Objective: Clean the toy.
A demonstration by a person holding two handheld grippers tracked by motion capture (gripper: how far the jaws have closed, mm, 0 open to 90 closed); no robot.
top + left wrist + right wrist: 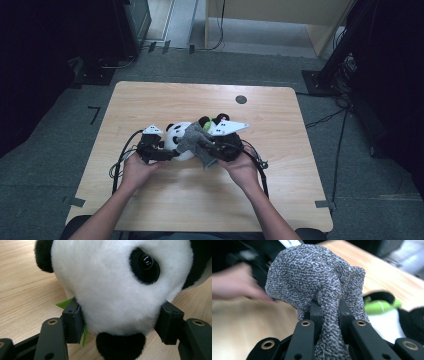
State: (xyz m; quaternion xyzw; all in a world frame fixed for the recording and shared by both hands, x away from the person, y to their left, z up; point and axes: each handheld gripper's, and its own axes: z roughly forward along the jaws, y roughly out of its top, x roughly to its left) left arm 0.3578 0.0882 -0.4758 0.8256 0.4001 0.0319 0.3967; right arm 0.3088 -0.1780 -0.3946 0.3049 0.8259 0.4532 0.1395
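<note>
Grey-and-white speckled knitted cloth (317, 287), seemingly a small garment or sock, is pinched between the pressed-together jaws of the right hand-held gripper (329, 312) and held raised above the black-and-white plush panda toy (120, 287). The panda lies at the middle of the light wooden desk (150, 100), its head seated between the pads of the left hand-held gripper (122, 327), which bear on both sides of the plush. Green felt (65, 303) protrudes beside one pad. Judged step: steadying the toy while the cloth is brought over it. The next move calls for a firm left hold and careful alignment of the cloth opening over the panda.
</note>
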